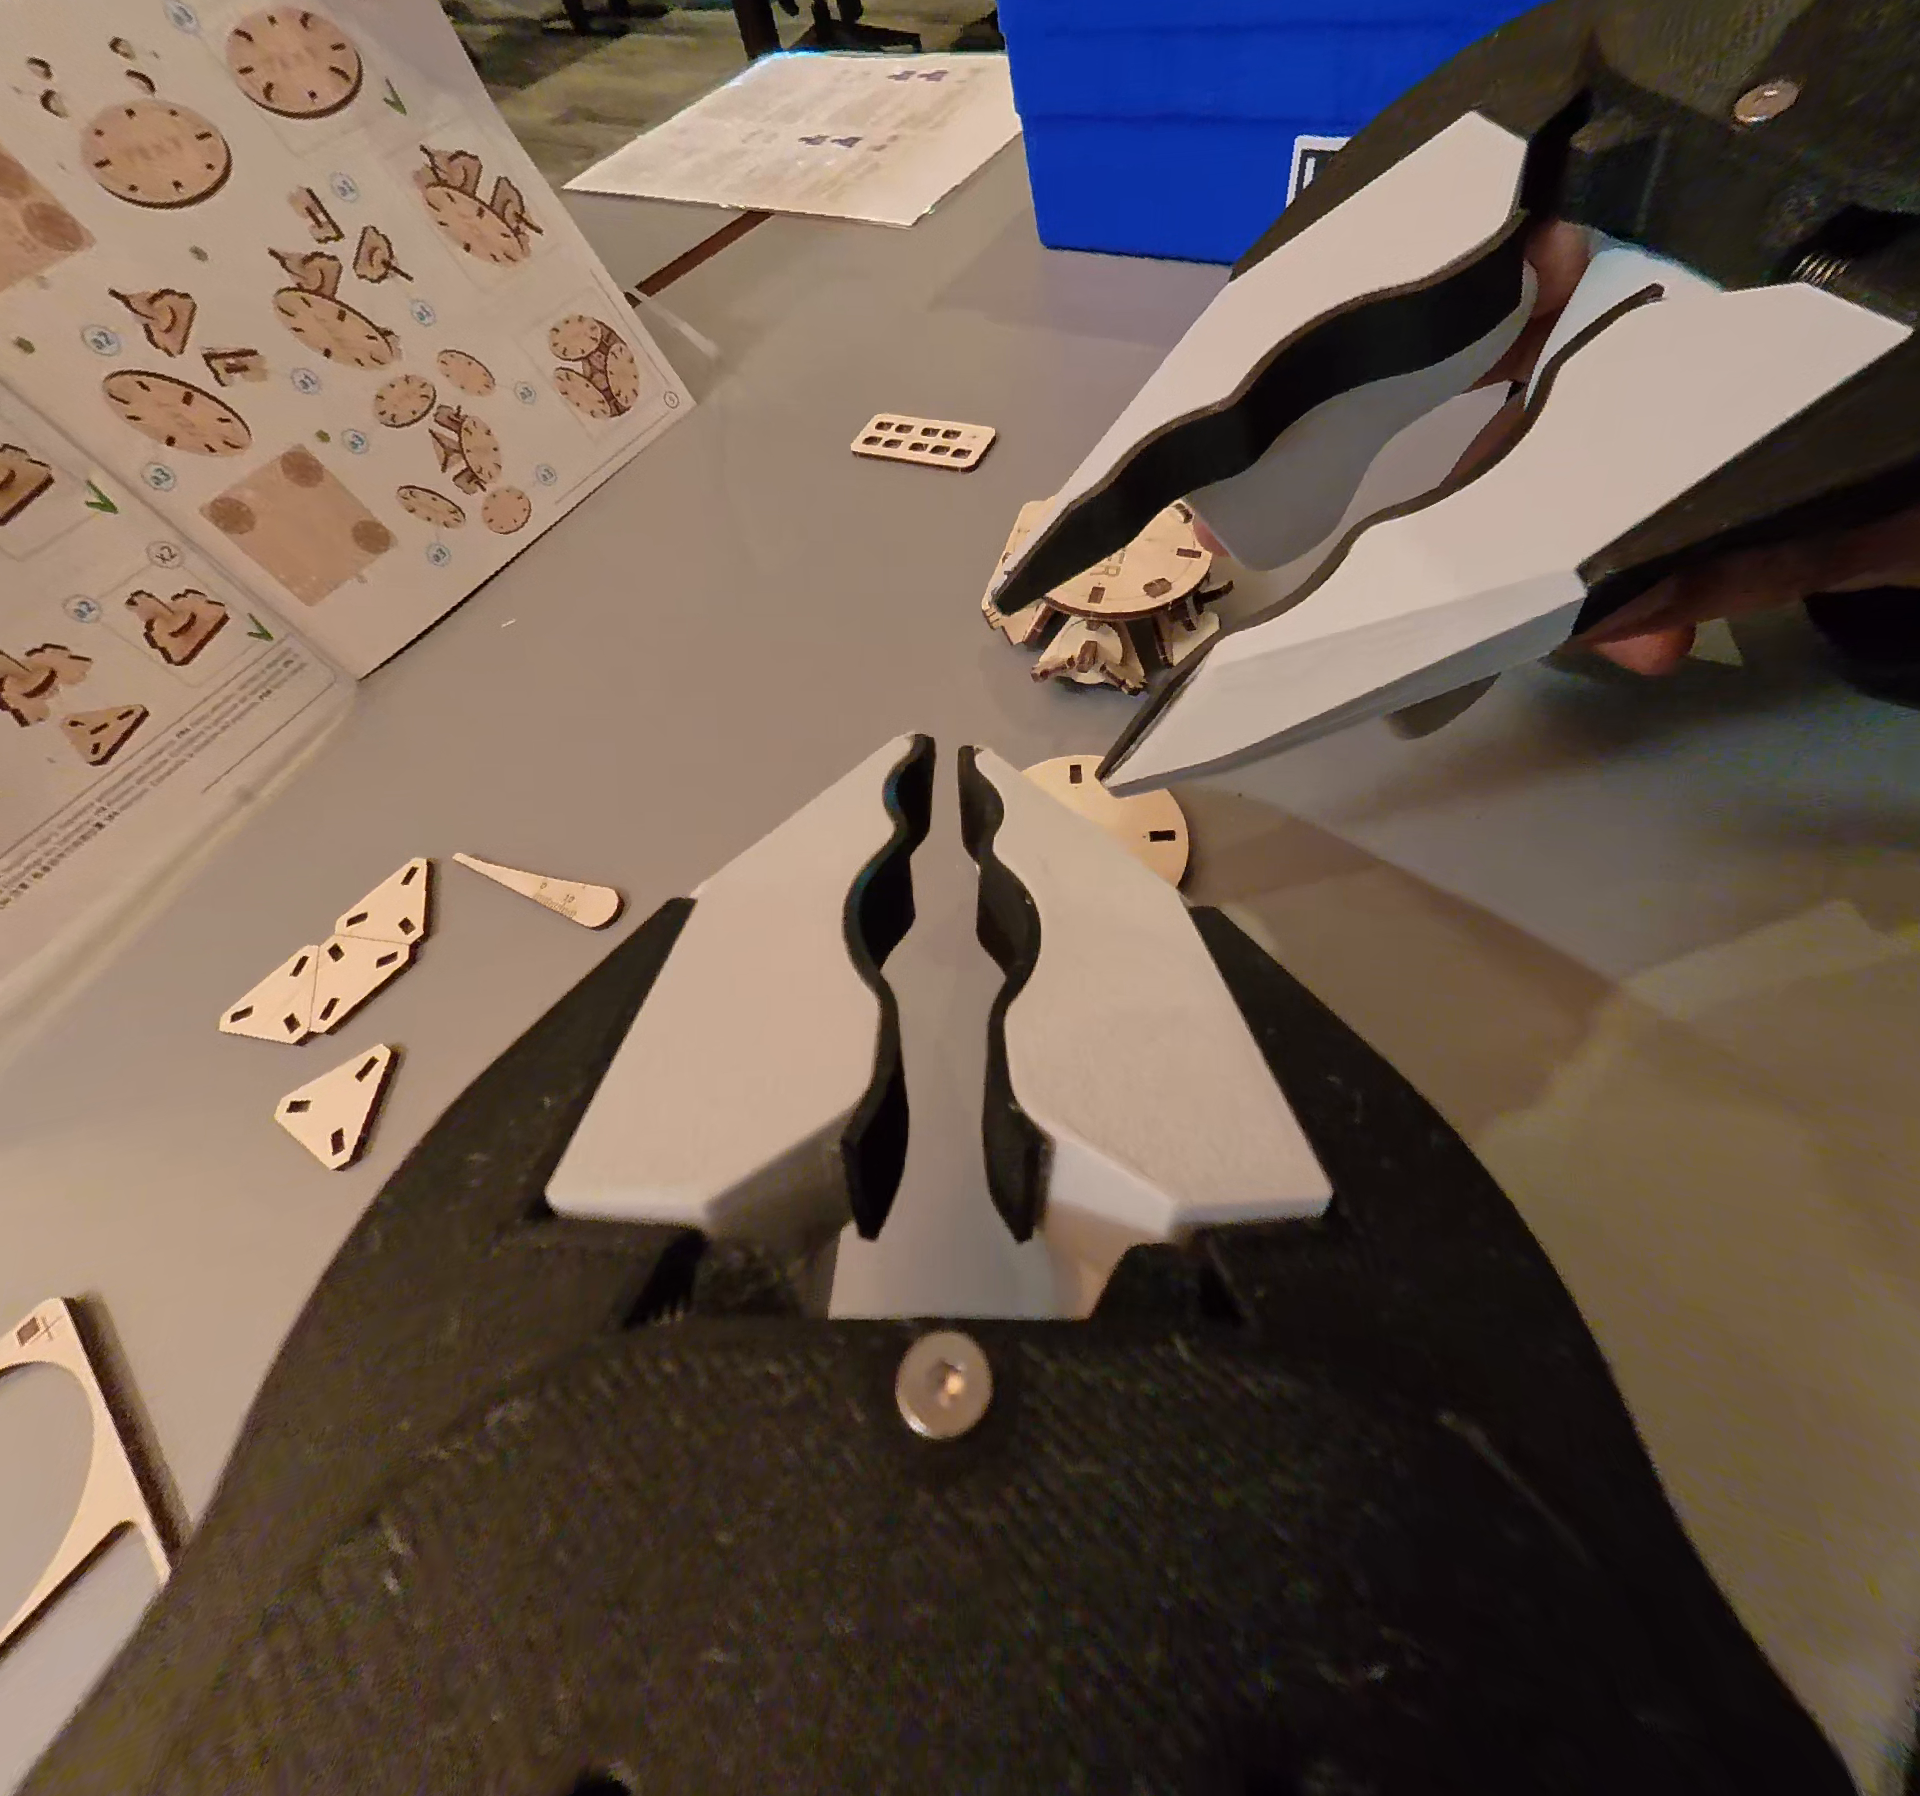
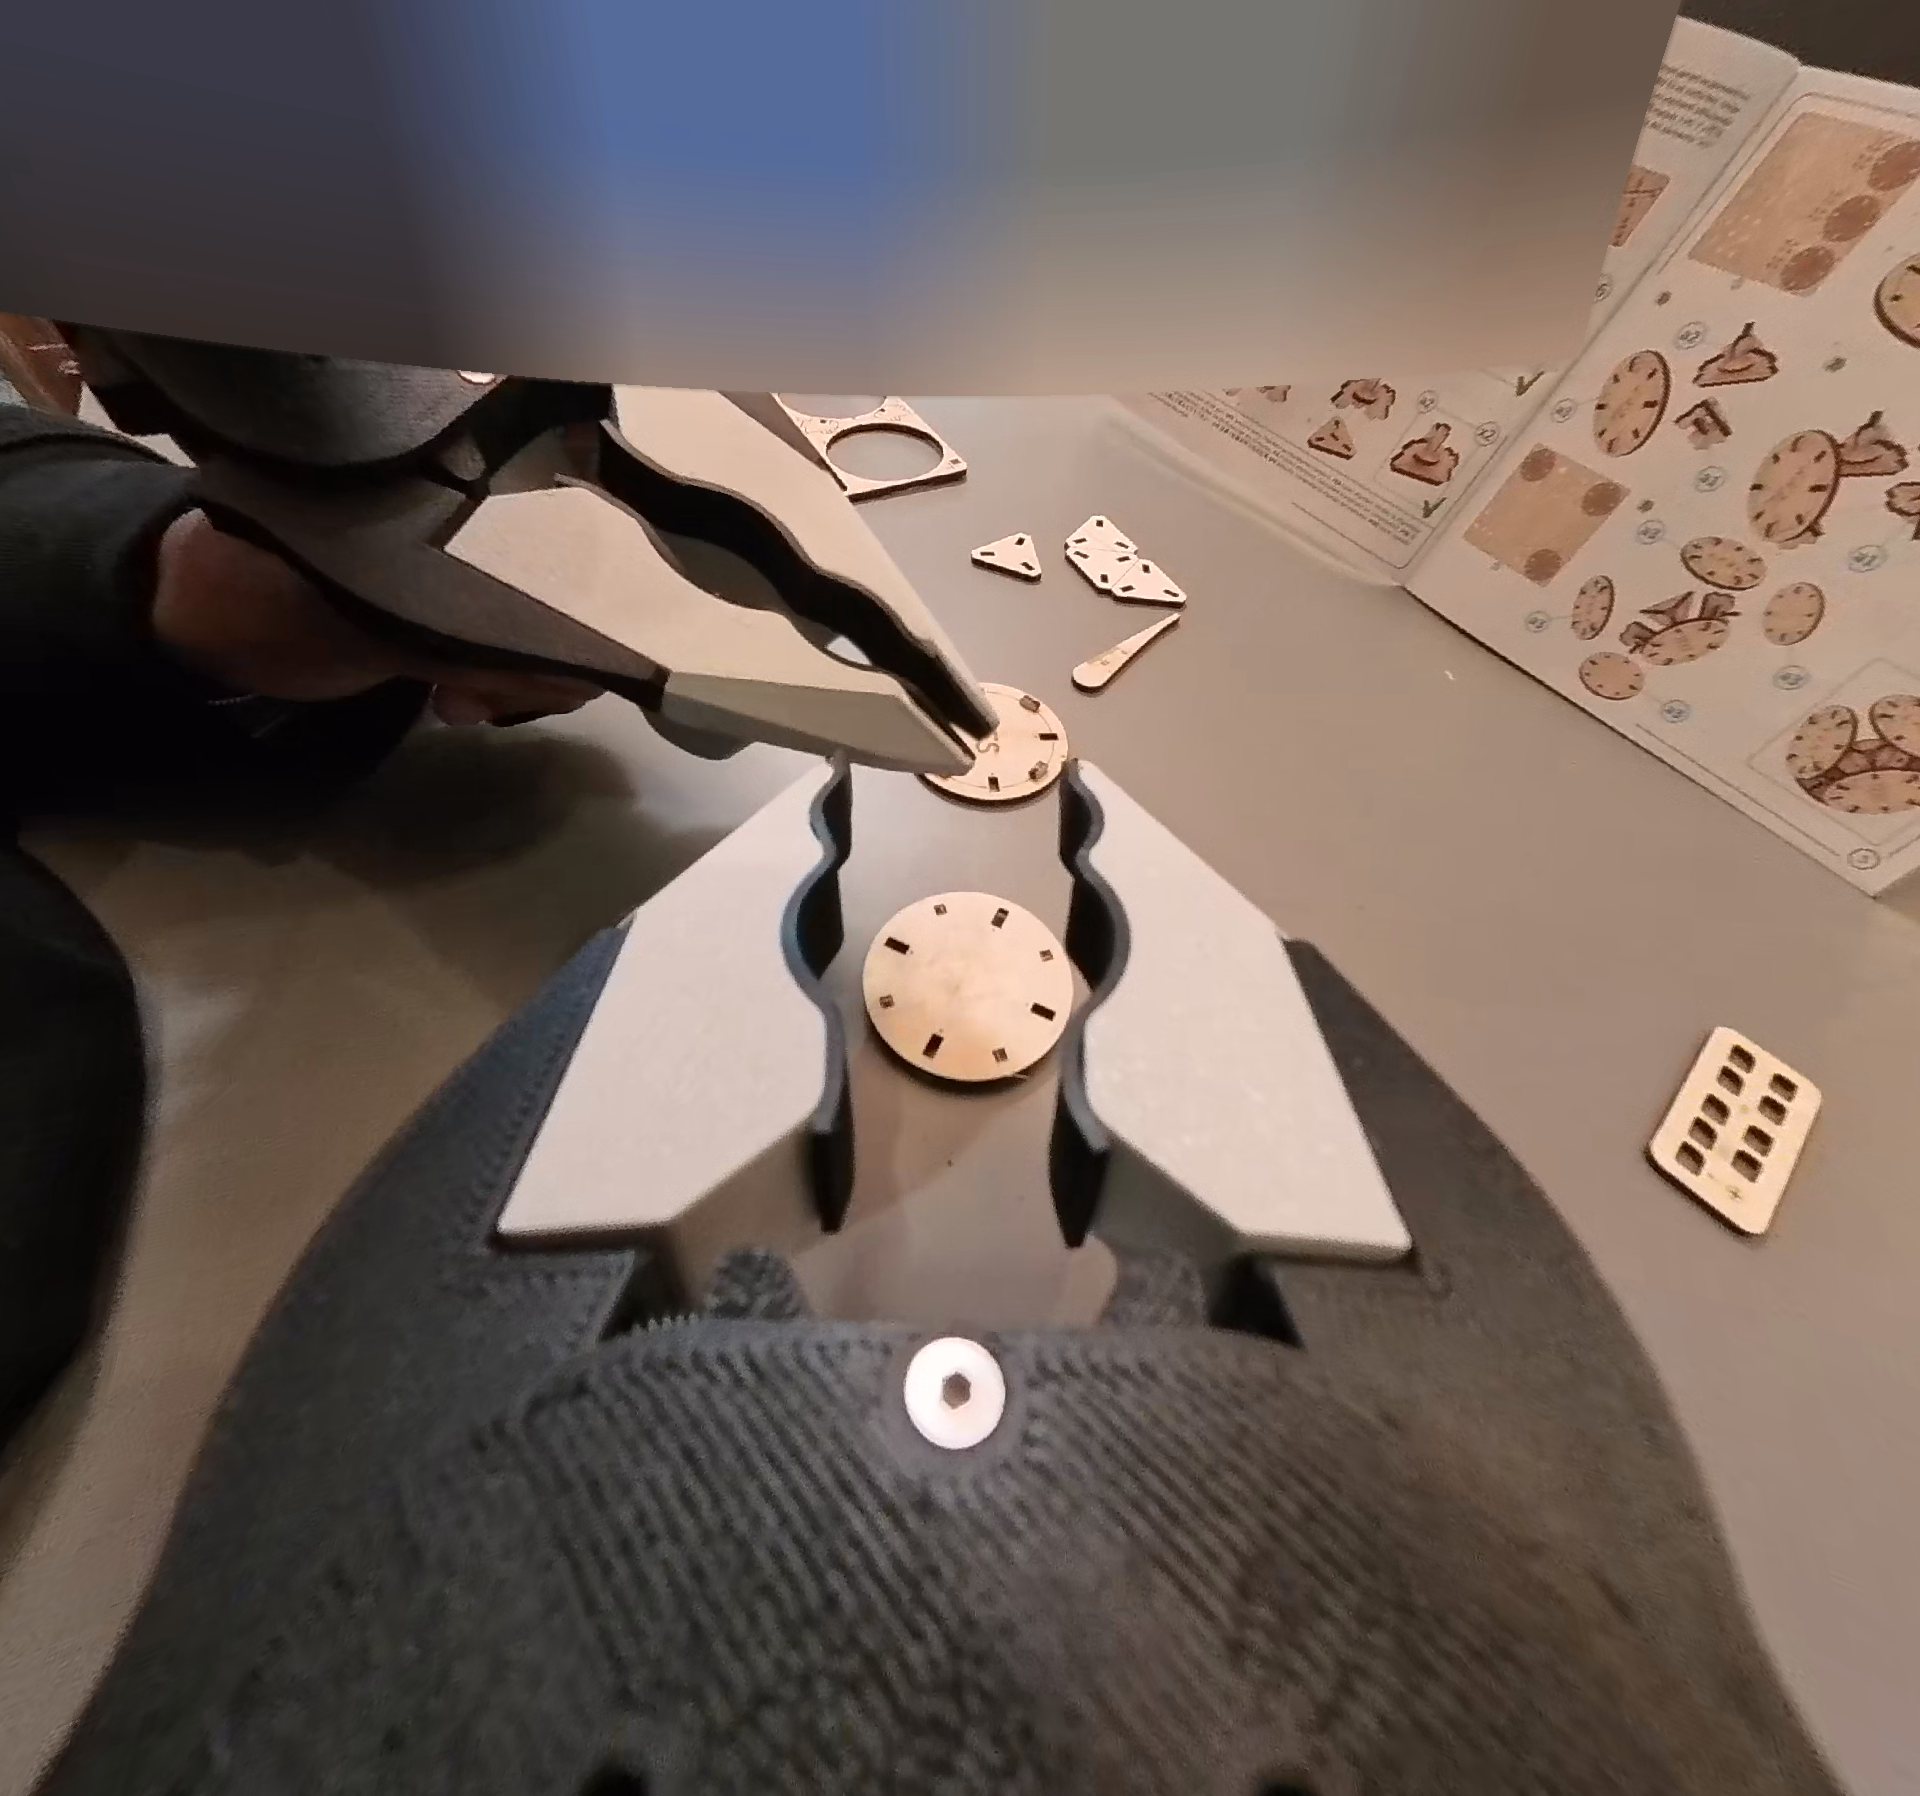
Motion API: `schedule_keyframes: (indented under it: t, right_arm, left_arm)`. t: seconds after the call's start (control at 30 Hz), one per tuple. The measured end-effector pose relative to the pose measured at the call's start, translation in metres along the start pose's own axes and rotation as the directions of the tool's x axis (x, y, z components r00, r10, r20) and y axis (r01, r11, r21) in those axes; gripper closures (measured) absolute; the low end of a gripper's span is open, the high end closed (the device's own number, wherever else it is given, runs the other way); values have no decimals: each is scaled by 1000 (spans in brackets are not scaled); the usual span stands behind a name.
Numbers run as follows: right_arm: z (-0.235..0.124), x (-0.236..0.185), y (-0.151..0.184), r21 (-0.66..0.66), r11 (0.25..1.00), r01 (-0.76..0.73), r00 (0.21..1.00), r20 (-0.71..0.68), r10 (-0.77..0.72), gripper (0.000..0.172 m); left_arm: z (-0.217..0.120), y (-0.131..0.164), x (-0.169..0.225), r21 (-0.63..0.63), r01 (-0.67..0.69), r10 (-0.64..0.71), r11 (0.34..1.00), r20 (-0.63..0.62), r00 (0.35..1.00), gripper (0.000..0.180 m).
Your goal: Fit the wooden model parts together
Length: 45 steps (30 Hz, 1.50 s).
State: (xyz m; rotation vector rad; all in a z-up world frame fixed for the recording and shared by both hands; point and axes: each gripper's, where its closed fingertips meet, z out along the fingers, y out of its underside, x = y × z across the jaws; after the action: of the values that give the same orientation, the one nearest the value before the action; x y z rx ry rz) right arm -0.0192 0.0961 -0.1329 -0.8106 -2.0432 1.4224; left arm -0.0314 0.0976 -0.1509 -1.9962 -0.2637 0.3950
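Note:
In the right wrist view my left gripper (image 2: 971, 744) is shut, and its tips rest on a flat round wooden disc (image 2: 1023, 749) on the grey table (image 2: 1351, 915). The left wrist view shows the same gripper (image 1: 940, 747) with nothing between its fingers and the disc (image 1: 1143, 827) just right of its tips. My right gripper (image 2: 956, 775) is open. Its fingers straddle a disc-topped wooden assembly (image 2: 966, 993) without plainly pressing on it. In the left wrist view the right gripper (image 1: 1051, 686) reaches in from the upper right over the assembly (image 1: 1143, 572), and its lower fingertip (image 1: 1117, 775) touches the flat disc.
Several wooden triangles (image 1: 332, 977), a teardrop piece (image 1: 551, 889) and a slotted rectangular plate (image 1: 923, 442) lie on the table. An instruction sheet (image 1: 260, 292) stands propped at the left. A blue bin (image 1: 1247, 84) and a paper (image 1: 810, 136) are at the back. A wooden frame (image 1: 62, 1434) lies near left. Less than 4 cm separates the two grippers' tips.

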Motion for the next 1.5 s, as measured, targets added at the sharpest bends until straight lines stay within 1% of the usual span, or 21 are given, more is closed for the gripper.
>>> schedule_keyframes:
  t: [0.17, 0.43, 0.53, 0.6, 0.7, 0.77, 0.87, 0.97, 1.07, 1.17, 1.33, 1.5]
  right_arm:
    - [0, 0, 0, -1, 1000, 2, 1000, -2, -2, 133]
    - [-1, 1, 0, 7, 1000, 5, 1000, -4, -5, 133]
    - [0, 1, 1, -2, 1000, 9, 1000, -7, -9, 131]
    - [1, 2, 2, -7, 1000, 13, 1000, -12, -13, 130]
    - [1, 3, 1, 2, 1000, 7, 1000, -17, -7, 126]
    - [0, 6, 1, 9, 1000, -7, 1000, -24, 8, 121]
    - [-1, 9, 0, 17, 999, -32, 999, -33, 33, 112]
    - [-2, 10, -4, 43, 998, -53, 998, -31, 55, 100]
    - [-3, 10, -6, 54, 996, -69, 997, -27, 70, 93]
    - [-2, 11, -5, 50, 997, -65, 997, -34, 66, 91]
    - [-2, 11, -4, 42, 998, -56, 997, -41, 58, 91]
    - [-2, 13, -4, 44, 997, -58, 997, -50, 60, 92]
  left_arm:
    - [1, 0, 10, 3, -8, 8, 1000, -67, 998, 174]
    - [0, -1, 8, 19, 2, -1, 1000, -67, 998, 169]
    - [-1, -1, 1, 21, -8, 9, 1000, -44, 999, 164]
    - [-3, -2, 0, 33, 2, 0, 999, -56, 998, 155]
    - [-5, -4, -3, 51, 23, -20, 998, -60, 998, 147]
    - [-5, -6, -6, 63, 27, -25, 998, -47, 999, 141]
    - [-6, -7, -12, 74, 31, -30, 997, -11, 999, 128]
    - [-7, -8, -20, 88, 55, -57, 995, 19, 998, 111]
    - [-8, -7, -25, 86, 90, -93, 992, 21, 995, 103]
    - [-8, -5, -29, 80, 108, -111, 991, 28, 993, 99]
    - [-6, -1, -34, 61, 96, -99, 994, 65, 993, 98]
    - [-4, 2, -32, 46, 107, -109, 993, 52, 993, 96]
